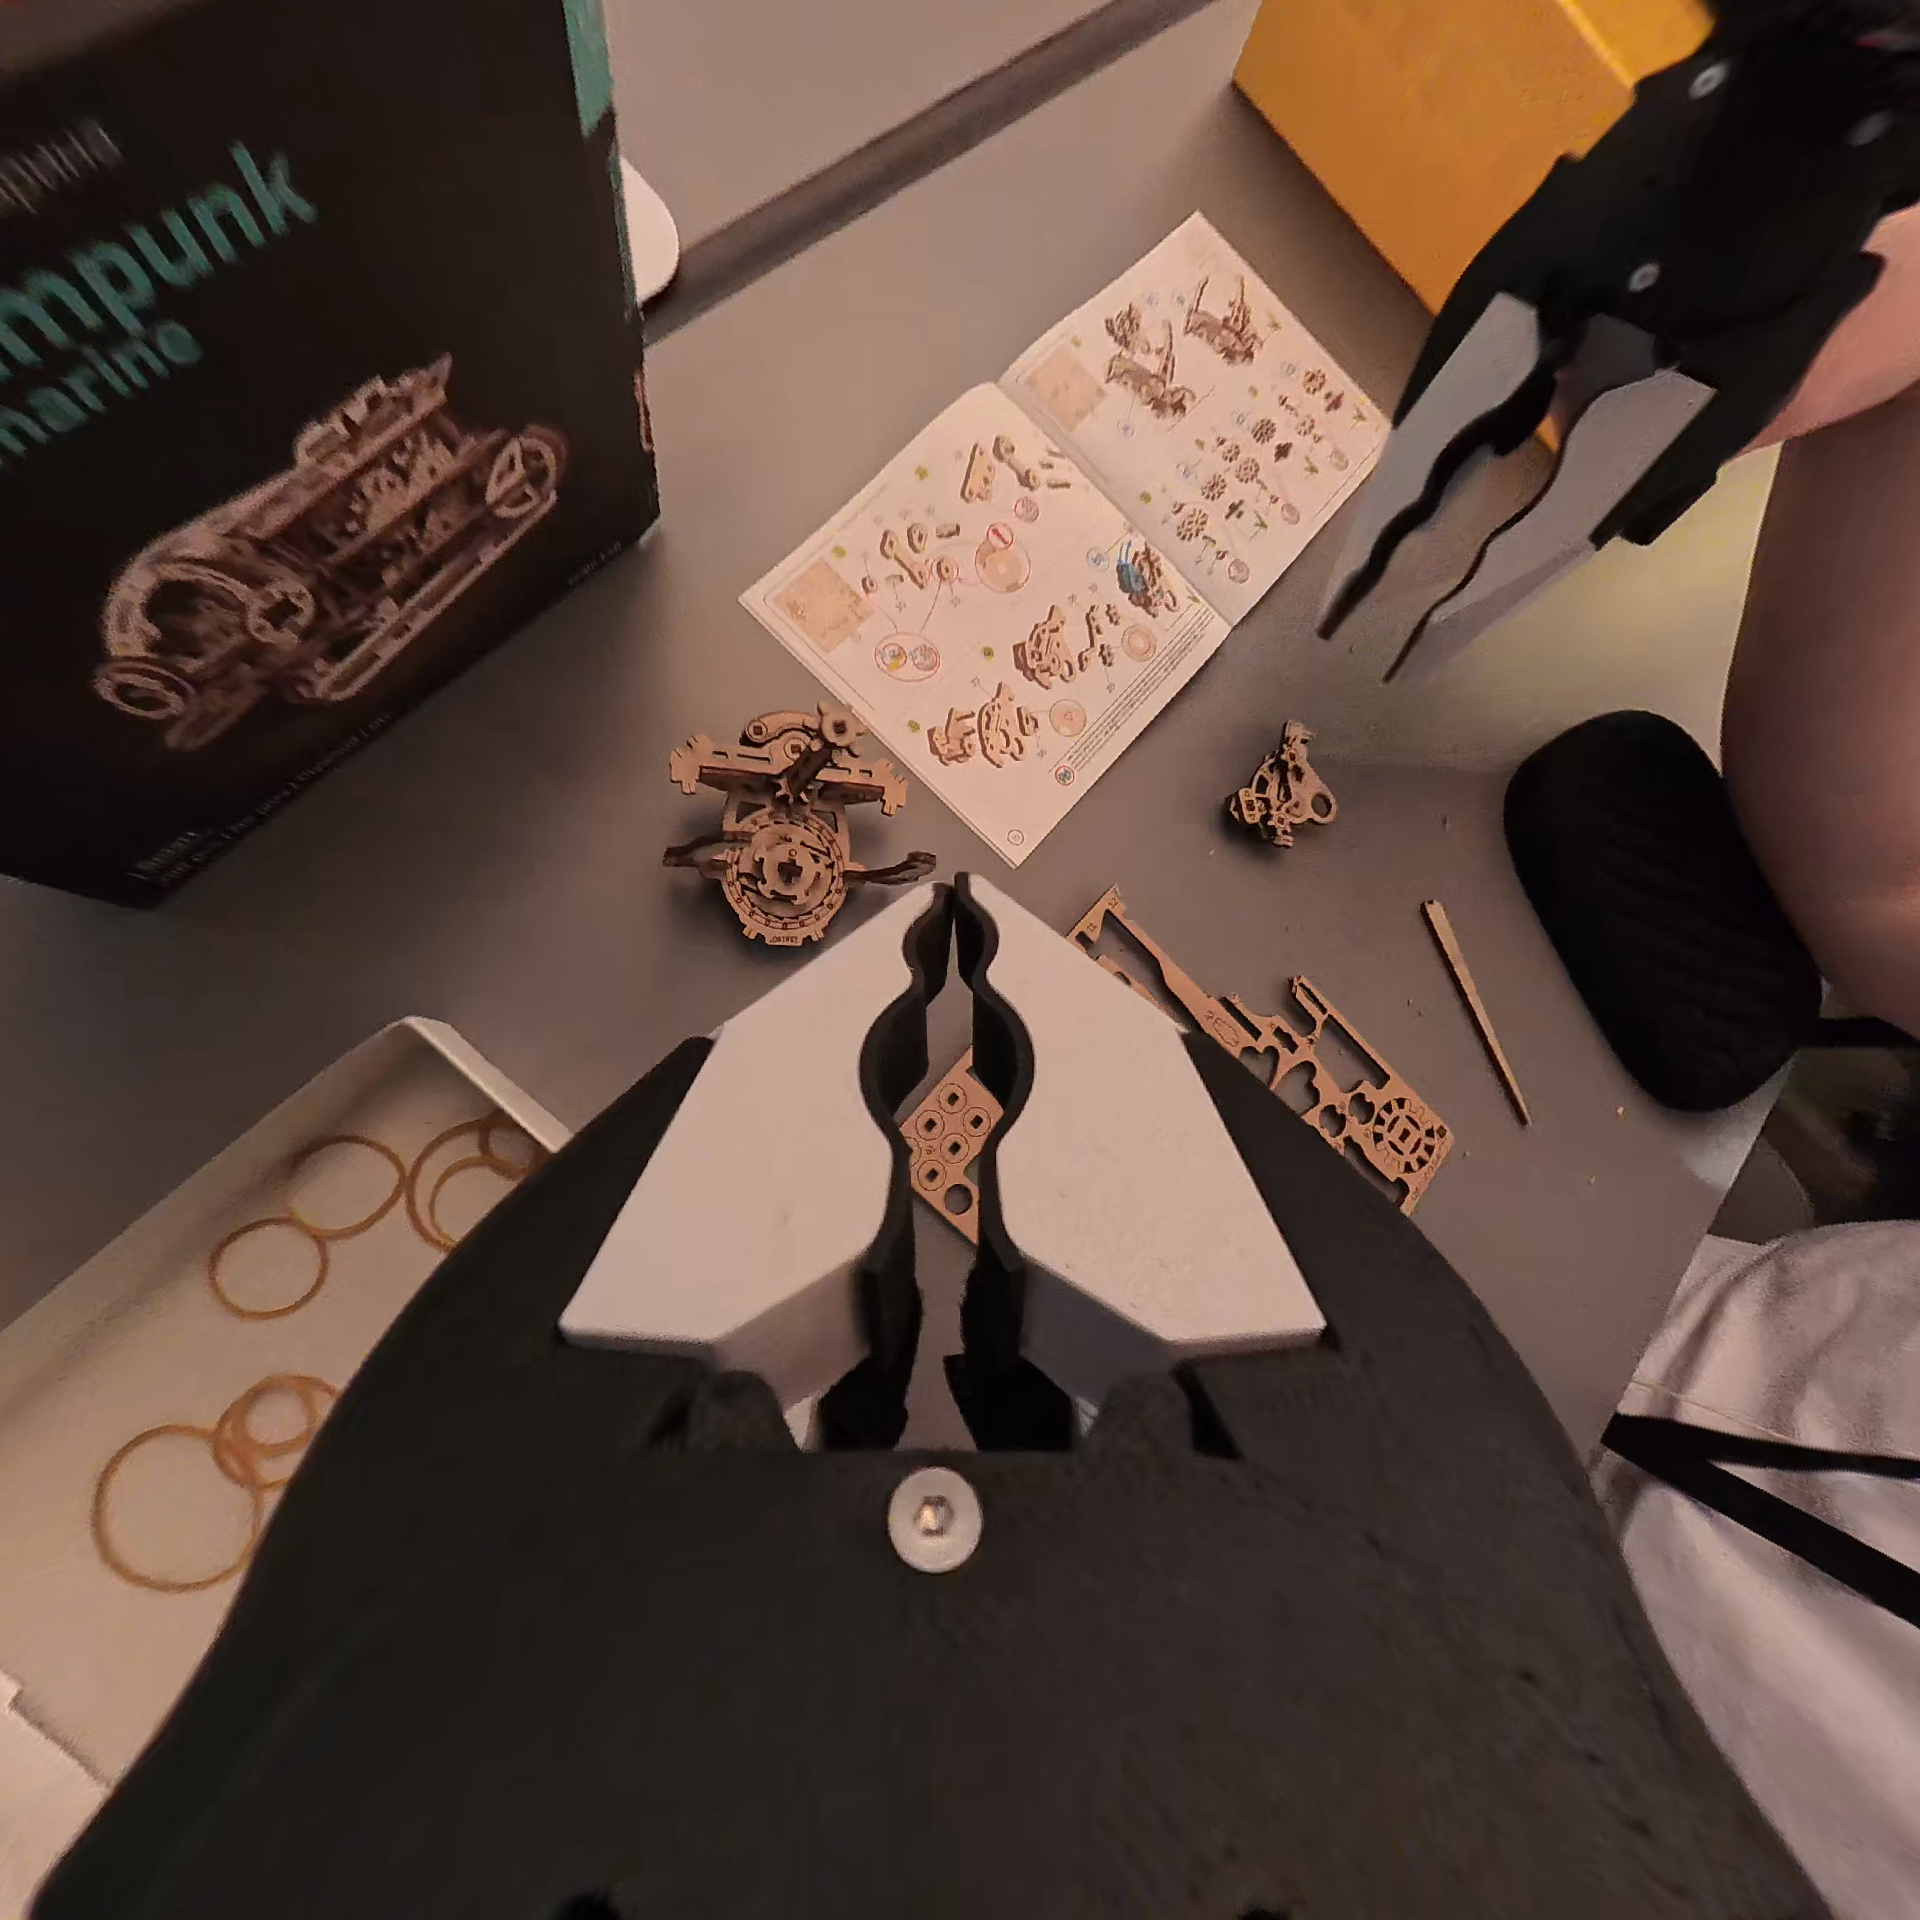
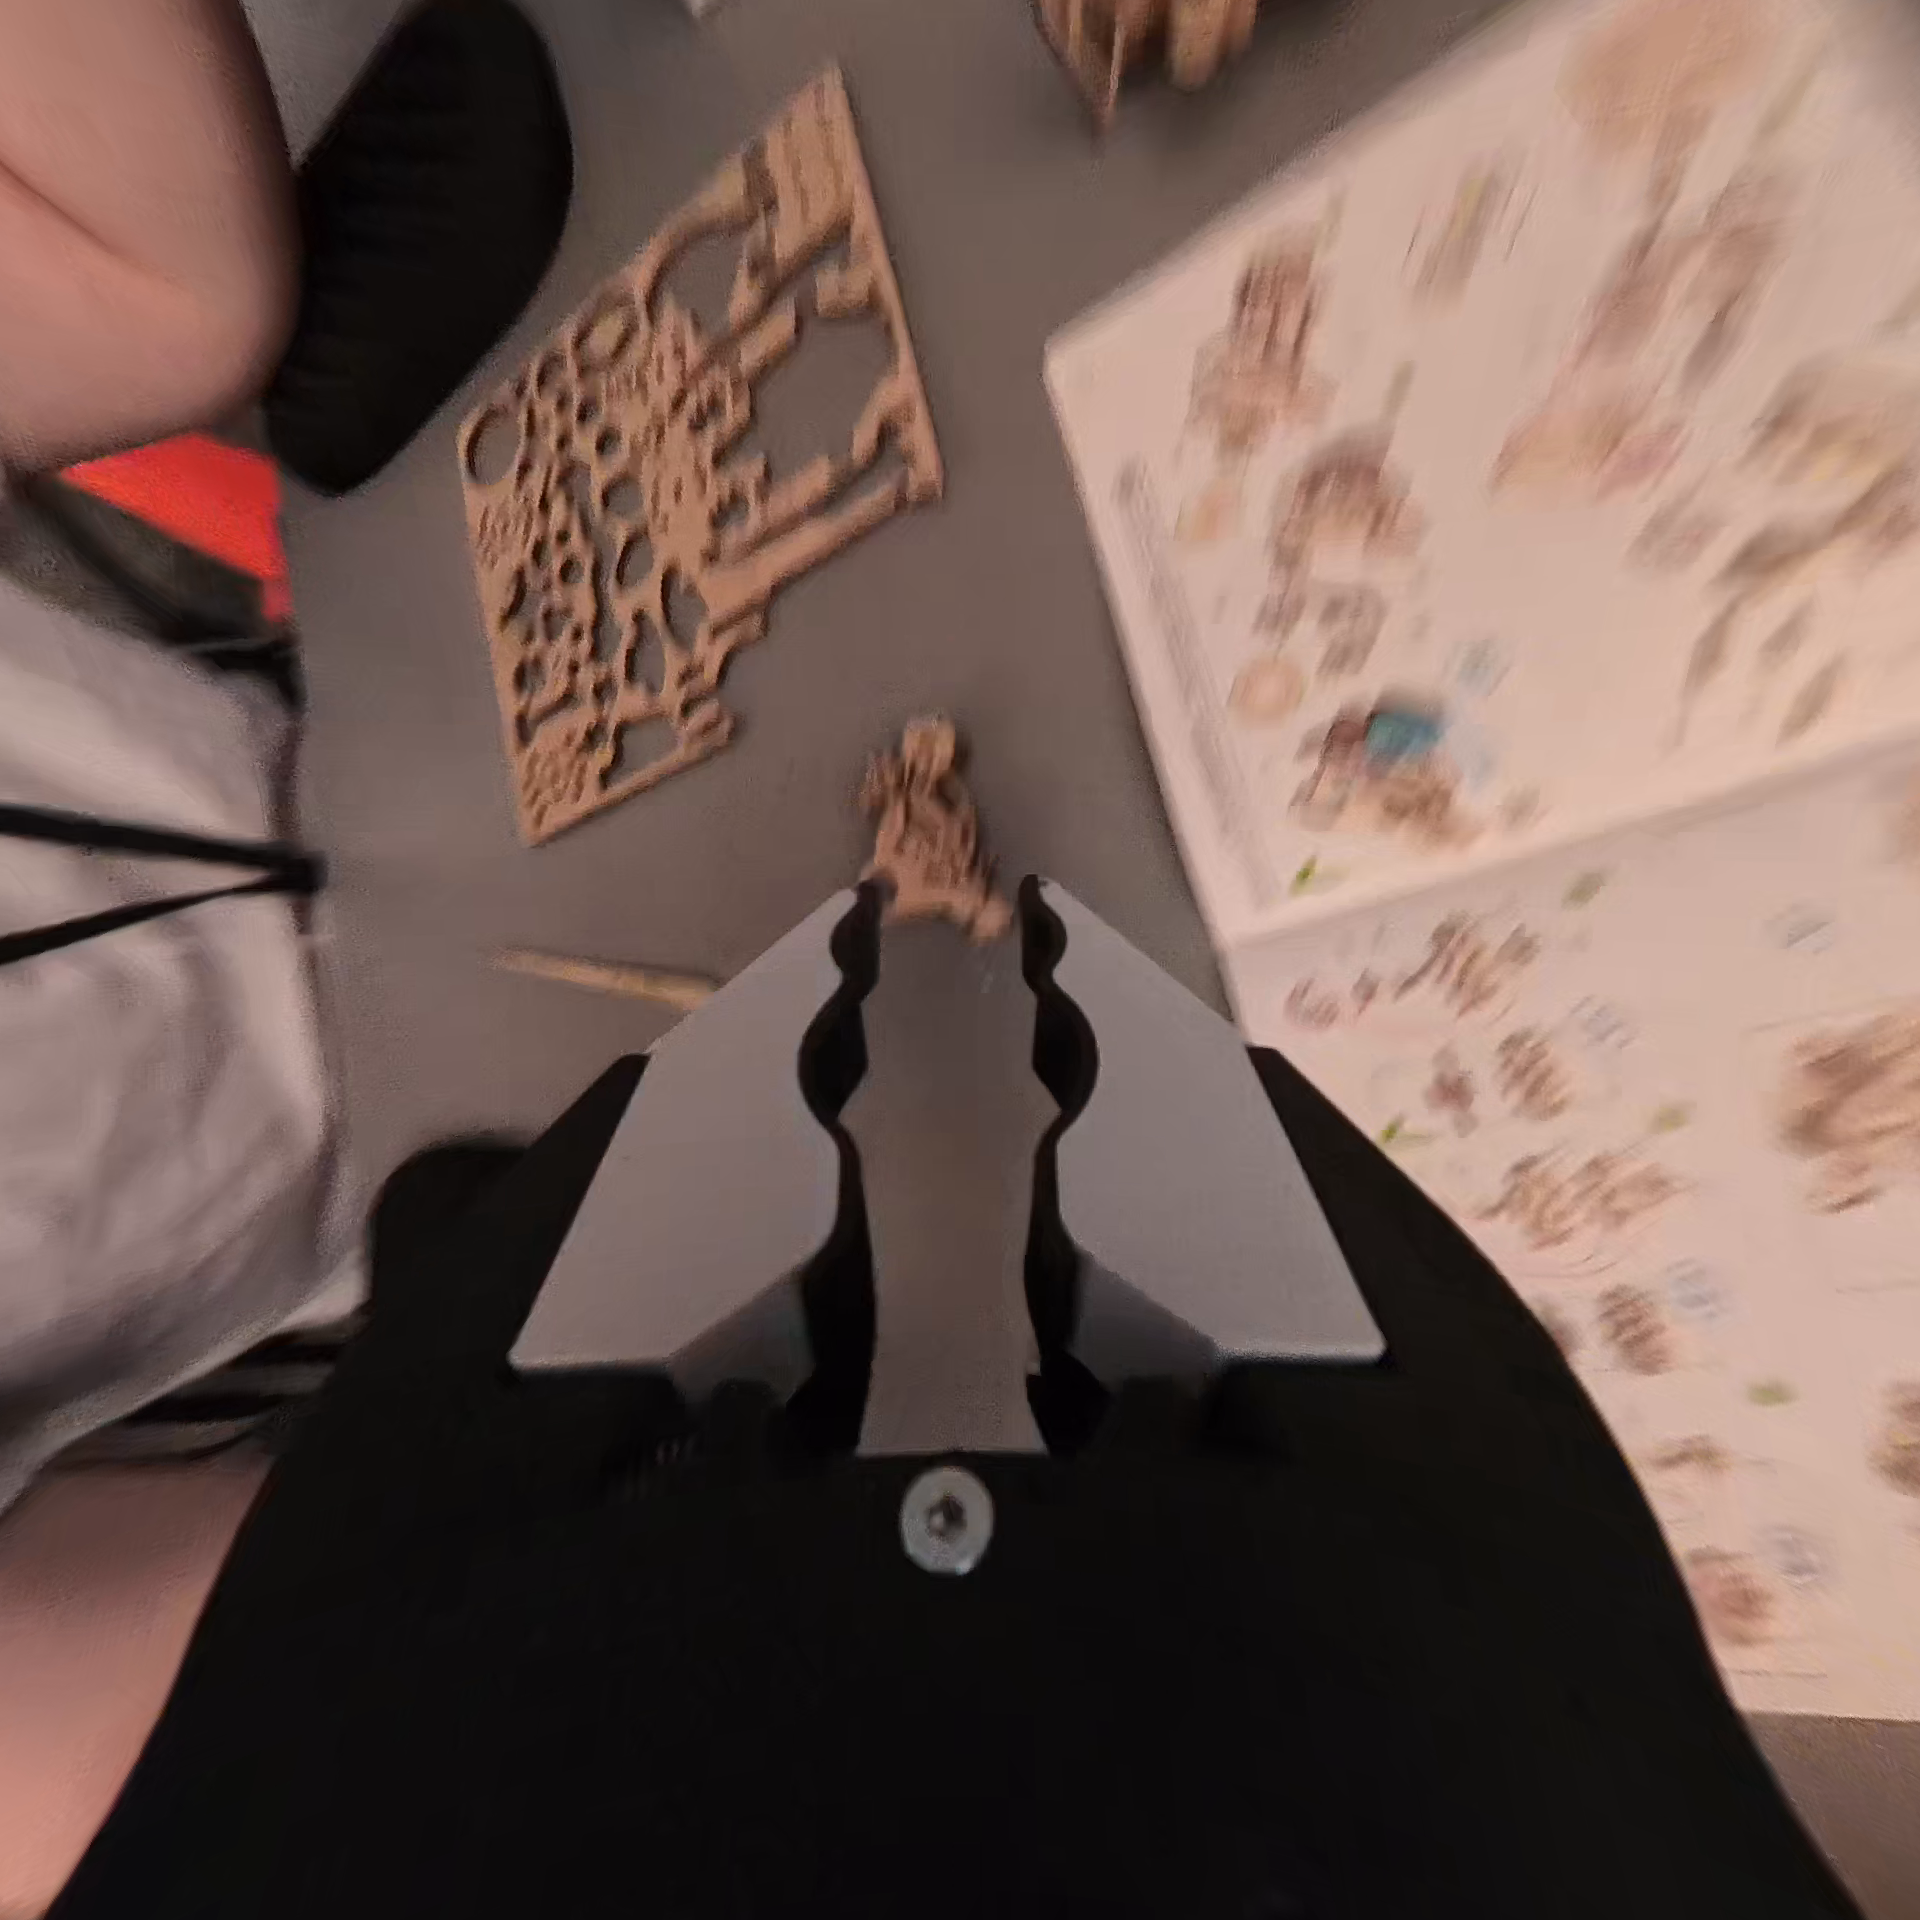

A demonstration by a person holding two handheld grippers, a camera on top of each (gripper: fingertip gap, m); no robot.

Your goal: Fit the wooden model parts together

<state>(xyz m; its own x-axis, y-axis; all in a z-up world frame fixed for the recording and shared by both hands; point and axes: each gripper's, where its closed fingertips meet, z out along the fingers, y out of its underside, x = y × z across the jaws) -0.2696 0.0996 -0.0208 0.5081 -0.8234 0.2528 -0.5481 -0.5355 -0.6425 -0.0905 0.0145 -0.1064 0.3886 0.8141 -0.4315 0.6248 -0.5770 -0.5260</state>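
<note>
- The left tongs [image 1: 954, 885] sit nearest in the left wrist view, their tips closed together with only a thin slit between them and nothing gripped.
- Under them on the grey worktop [image 1: 468, 935] lies a flat wooden parts sheet [image 1: 1299, 1049], partly hidden by the left fingers.
- A thin wooden stick [image 1: 1475, 1013] lies just right of that sheet, apart from it.
- A white tray [image 1: 416, 1049] at the lower left holds several loose rubber bands [image 1: 265, 1268].
- Just beyond the left tips stands the larger wooden model assembly [image 1: 790, 831], with a round dial-like face, resting on the worktop.
- The small wooden model part [image 1: 1278, 795] sits to the right, well apart from the larger assembly and near the instruction booklet [image 1: 1039, 540].
- In the right wrist view the right tongs [image 2: 943, 891] are spread apart and empty; the small wooden model part [image 2: 930, 831] lies just past the gap between the tips, blurred, and whether a tip touches it cannot be told.
- The right tongs [image 1: 1361, 649] hang above the worktop over the booklet's right edge.
- A black rounded pad [image 1: 1652, 904] lies at the worktop's right edge.
- Farthest back stand a dark product box [image 1: 312, 416] on the left and a yellow box [image 1: 1423, 135] on the right.
</note>
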